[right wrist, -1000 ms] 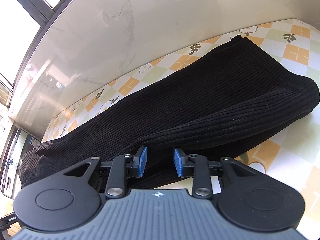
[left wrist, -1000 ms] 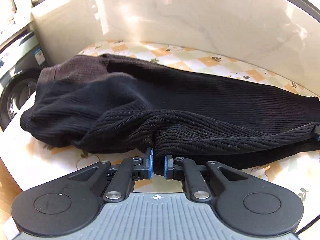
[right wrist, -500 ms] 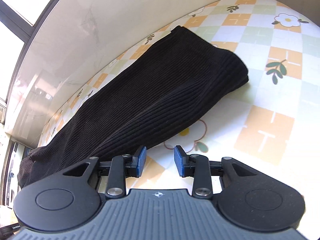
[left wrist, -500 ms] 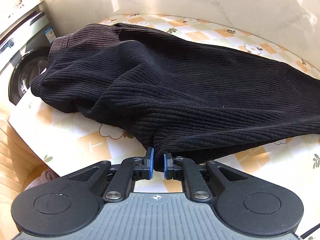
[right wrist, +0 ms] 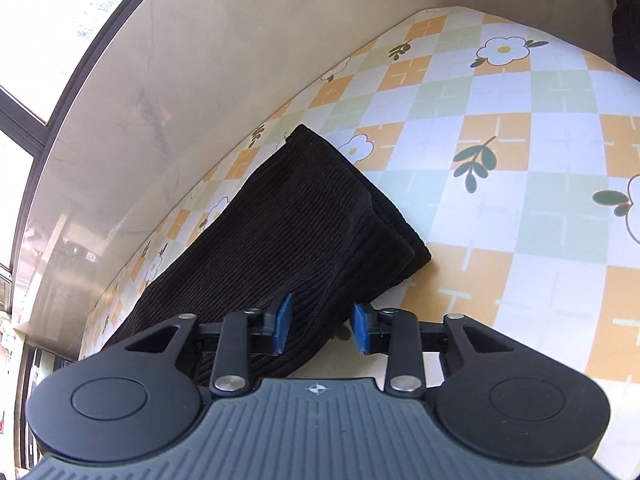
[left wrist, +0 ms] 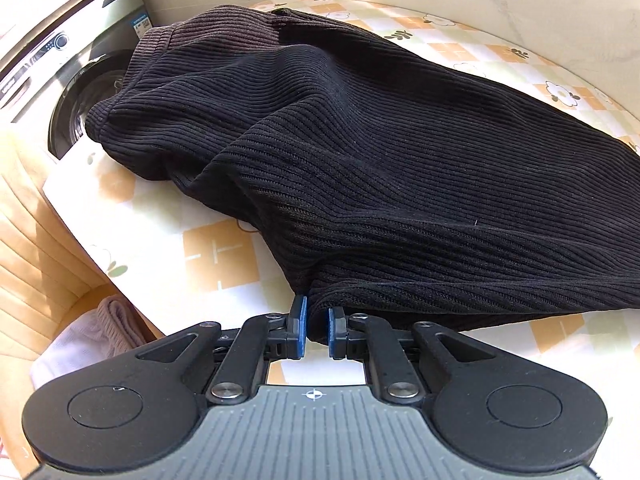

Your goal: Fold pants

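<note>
Since a second ago my right tool [right wrist: 320,326] has slid along the pants [left wrist: 400,160] toward the leg ends; earlier the fabric filled the view ahead of it, now the cuffs lie just ahead and to its left. Its jaws are closing, with the near edge of the pant leg between them, pads not yet pressing on cloth. My left tool [left wrist: 317,326] has dipped, and the waistband end now sits further ahead-left of it. It is clamped on a pinch of the black ribbed fabric at the near edge, blue pads [left wrist: 299,326] tight on the cloth. Pants lie stretched across the flower-checked bench [right wrist: 500,200], running from left tool off to its right. Washing machine [left wrist: 60,60] stands beyond the bench, ahead-left of left tool. Marble wall [right wrist: 200,80] runs behind the bench.
</note>
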Tool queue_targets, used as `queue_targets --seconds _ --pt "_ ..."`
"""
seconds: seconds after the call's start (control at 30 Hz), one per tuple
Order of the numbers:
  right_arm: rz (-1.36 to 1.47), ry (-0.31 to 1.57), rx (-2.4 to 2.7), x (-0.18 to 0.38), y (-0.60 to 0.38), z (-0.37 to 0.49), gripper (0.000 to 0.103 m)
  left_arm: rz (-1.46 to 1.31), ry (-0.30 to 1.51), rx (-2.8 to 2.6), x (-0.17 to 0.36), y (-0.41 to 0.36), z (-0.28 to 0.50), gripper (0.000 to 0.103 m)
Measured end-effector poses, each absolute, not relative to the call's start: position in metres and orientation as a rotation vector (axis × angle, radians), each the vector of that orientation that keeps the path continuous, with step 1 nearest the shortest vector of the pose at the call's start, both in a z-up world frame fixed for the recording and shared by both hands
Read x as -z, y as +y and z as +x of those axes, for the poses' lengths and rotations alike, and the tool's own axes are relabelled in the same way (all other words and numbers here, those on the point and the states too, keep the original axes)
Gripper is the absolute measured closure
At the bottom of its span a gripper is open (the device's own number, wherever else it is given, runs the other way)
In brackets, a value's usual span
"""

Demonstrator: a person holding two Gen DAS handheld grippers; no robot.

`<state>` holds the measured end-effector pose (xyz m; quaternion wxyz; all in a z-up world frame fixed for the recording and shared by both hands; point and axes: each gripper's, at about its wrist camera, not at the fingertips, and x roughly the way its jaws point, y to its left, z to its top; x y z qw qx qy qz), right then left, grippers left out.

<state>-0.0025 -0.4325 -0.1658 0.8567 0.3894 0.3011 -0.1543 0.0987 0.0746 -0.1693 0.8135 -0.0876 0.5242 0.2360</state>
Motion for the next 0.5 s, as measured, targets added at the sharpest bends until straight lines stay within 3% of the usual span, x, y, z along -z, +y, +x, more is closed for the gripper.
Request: queue_targets --seconds 0.03,0.13,0.23,0.3,0.5 --pt "0.822 0.617 0.338 0.161 -0.435 -0.006 0.092 -0.193 1.118 -0.506 0.170 0.076 0.099 0.092" --pt "0.840 0.514 0.324 0.140 -0.439 -0.016 0.094 -0.200 1.111 -0.513 0.166 0.067 0.086 0.092" --pt "0.823 0.496 0.313 0.128 -0.440 -0.012 0.092 -0.216 1.103 -0.515 0.168 0.071 0.084 0.092" --pt "0.858 0.553 0.335 0.139 -0.444 -0.006 0.085 -0.227 1.101 -0.516 0.170 0.073 0.083 0.092" --pt "0.944 0.655 0.409 0.166 -0.447 -0.002 0.088 -0.267 1.085 -0.511 0.170 0.080 0.075 0.091"
